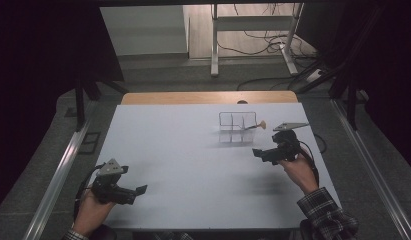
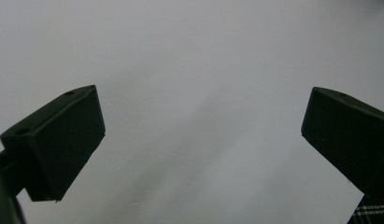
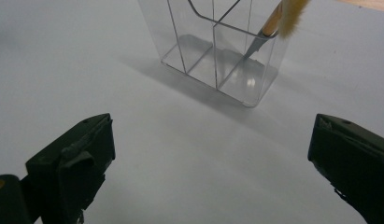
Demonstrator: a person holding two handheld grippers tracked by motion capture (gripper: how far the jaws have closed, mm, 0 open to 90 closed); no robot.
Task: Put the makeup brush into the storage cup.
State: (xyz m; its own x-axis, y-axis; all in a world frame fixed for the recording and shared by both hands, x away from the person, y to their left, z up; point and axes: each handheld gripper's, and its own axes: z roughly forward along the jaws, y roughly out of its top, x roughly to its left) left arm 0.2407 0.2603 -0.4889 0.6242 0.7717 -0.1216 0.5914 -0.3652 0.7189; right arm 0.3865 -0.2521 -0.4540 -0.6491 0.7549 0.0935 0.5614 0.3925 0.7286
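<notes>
On the far-right part of the white table (image 1: pixel 183 165) stands a clear plastic organizer (image 1: pixel 236 128), divided into compartments. A brush (image 1: pixel 256 125) leans in its right-hand compartment, bristle end up and tilted out over the rim twd the right gripper (image 1: pixel 259 153).

Gripper state:
- Right gripper: jaws spread wide, nothing between them. Sits just short of the organizer, well clear of it, pointing at it per the right gripper view, where the organizer (image 3: pixel 217 51) and brush (image 3: pixel 278 18) sit ahead of the jaws.
- Left gripper (image 1: pixel 138 190): jaws spread wide, empty, near the table's near-left corner, well apart from the organizer. Left gripper view: bare table surface (image 2: pixel 199 70) betw. the jaws.

Probable faults from here:
1. Organizer is light and thin-walled; a jaw contacting the wall during approach would likely slide or tip it. Cause: nothing bracing it, left gripper too far off.
2. Brush rests loosely and at an angle; a pinch taken on the bristles rather than the handle could slip or pivot the brush out.
3. Clear walls are hard to judge for depth; risk of closing on the rim instead of the brush.
</notes>
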